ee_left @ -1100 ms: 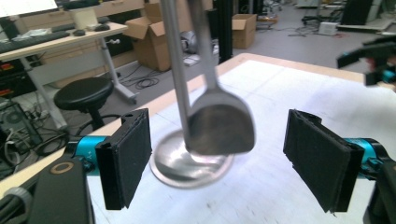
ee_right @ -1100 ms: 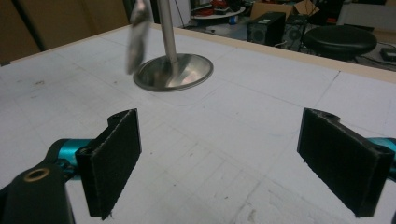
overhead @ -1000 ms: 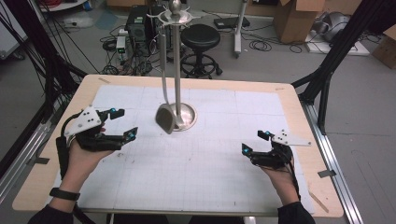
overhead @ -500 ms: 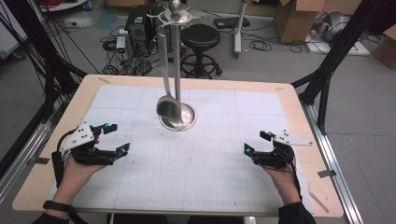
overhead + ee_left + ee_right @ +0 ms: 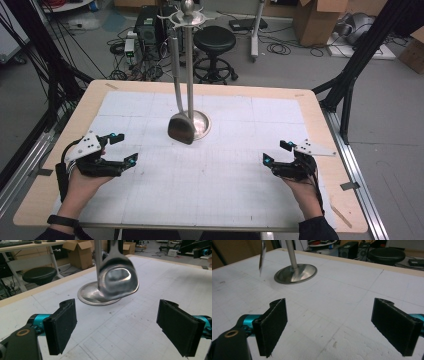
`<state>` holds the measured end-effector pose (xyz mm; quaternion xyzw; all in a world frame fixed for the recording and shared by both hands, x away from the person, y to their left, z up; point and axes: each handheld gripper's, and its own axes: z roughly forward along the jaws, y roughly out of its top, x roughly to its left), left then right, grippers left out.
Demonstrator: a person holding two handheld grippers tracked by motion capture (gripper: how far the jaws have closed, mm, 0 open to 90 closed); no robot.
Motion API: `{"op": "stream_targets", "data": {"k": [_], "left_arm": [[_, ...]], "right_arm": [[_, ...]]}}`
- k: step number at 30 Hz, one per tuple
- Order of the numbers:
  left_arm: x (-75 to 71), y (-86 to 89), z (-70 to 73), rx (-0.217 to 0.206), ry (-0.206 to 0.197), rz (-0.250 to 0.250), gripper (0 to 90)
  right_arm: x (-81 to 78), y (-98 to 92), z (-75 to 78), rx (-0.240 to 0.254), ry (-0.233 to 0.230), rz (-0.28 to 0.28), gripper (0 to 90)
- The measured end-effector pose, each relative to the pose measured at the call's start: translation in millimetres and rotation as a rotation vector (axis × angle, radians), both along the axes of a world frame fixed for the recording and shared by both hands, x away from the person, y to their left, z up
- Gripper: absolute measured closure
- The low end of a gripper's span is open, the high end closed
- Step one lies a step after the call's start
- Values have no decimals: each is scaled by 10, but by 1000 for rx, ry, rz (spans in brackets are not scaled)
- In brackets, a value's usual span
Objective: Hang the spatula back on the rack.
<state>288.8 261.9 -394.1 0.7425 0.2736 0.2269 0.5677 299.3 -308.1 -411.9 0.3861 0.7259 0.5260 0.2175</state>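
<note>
At the left of the high view our left gripper [image 5: 120, 149] rests low over the white gridded sheet covering the pale wooden surface [image 5: 60, 131], its fingers [image 5: 60, 328] spread wide and holding nothing; in the left gripper view they frame open sheet, with the utensil straight ahead, so we judge this hand is best lined up to reach for it. Moving toward the middle, the shiny steel ladle-like utensil [image 5: 180, 128] hangs by its long handle from the top ring of the polished metal stand with a round dished base [image 5: 201, 123]. Its bowl dangles just above the sheet beside the base, tilted a little off the pole, free to swing since only the hook above carries it. In the left gripper view that bowl [image 5: 118, 278] hangs in front of the base, well apart from the fingers. Further right, our right gripper [image 5: 276, 152] sits near the surface's right edge, its fingers [image 5: 273, 326] likewise wide apart and empty, aimed across the sheet at the stand [image 5: 295, 273], well away from it.
</note>
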Motion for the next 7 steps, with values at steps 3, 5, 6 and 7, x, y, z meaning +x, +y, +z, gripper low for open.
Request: {"op": "stream_targets", "data": {"k": [3, 5, 6, 7], "left_arm": [[1, -2, -2, 1, 2, 3, 169], [1, -1, -3, 2, 4, 4, 169], [2, 1, -5, 4, 5, 3, 169], [2, 0, -7, 6, 3, 6, 169]], "right_arm": [[1, 2, -2, -1, 2, 1, 126], [2, 2, -3, 0, 2, 1, 127], [2, 3, -3, 1, 3, 0, 126], [3, 3, -3, 3, 3, 0, 127]]}}
